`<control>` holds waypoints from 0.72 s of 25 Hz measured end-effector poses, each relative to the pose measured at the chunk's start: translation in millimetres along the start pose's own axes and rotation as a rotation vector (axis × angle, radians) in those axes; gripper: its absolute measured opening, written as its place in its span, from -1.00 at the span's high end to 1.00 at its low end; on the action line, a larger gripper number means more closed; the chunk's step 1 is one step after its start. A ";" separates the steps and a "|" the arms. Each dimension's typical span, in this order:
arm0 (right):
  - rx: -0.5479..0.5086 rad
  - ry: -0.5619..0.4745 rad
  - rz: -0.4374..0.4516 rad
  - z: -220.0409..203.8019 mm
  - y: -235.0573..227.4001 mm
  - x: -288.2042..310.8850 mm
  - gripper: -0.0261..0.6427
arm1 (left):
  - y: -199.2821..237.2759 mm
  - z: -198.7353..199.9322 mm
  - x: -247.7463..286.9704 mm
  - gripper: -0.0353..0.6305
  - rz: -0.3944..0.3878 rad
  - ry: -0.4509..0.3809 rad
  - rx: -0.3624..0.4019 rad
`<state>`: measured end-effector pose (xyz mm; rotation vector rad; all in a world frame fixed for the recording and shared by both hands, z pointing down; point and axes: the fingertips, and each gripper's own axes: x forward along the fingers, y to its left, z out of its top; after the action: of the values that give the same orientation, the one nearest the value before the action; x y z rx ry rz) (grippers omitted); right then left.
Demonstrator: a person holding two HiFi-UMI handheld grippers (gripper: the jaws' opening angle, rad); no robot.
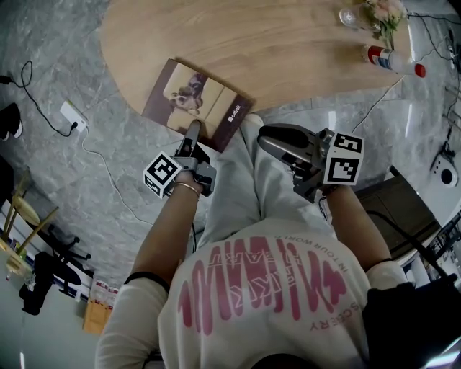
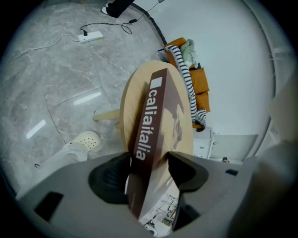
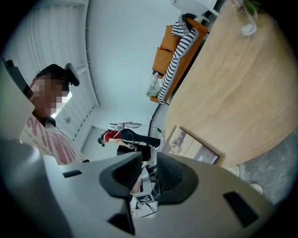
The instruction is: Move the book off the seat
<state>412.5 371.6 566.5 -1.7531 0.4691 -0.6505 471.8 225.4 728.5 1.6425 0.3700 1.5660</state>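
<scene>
The brown book [image 1: 194, 101] with a pale cover picture lies flat on the oval wooden table [image 1: 288, 43], its near corner over the table's rim. My left gripper [image 1: 193, 130] points down at that near edge. In the left gripper view the book's spine [image 2: 151, 121] runs between the jaws of the left gripper [image 2: 149, 165], which stand apart around it without clamping it. My right gripper [image 1: 265, 137] hovers to the right, off the table, its jaws a narrow gap apart with nothing between them. Its own view shows the right gripper [image 3: 149, 169] and the book [image 3: 193, 148] beyond.
A bottle [image 1: 392, 59], a glass [image 1: 349, 17] and flowers [image 1: 382, 11] stand at the table's far right. A power strip [image 1: 73, 115] and cable lie on the grey floor. An orange sofa [image 3: 174, 46] with a striped cloth stands by the wall. Another person [image 3: 116, 135] stands beyond.
</scene>
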 end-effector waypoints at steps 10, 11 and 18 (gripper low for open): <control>-0.019 -0.039 -0.004 9.3 14.5 0.1 0.61 | 8.6 -0.1 -1.6 0.12 0.177 0.050 -0.074; -0.020 -0.045 -0.004 10.8 16.2 -1.5 0.61 | 9.2 -0.6 -3.1 0.12 0.197 0.054 -0.078; -0.060 -0.077 0.010 19.0 28.5 -11.1 0.61 | 6.7 -3.8 -15.7 0.12 0.297 0.076 -0.060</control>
<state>416.7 384.9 533.3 -1.8248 0.4476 -0.5648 463.2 211.5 722.1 1.6511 0.1189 1.8441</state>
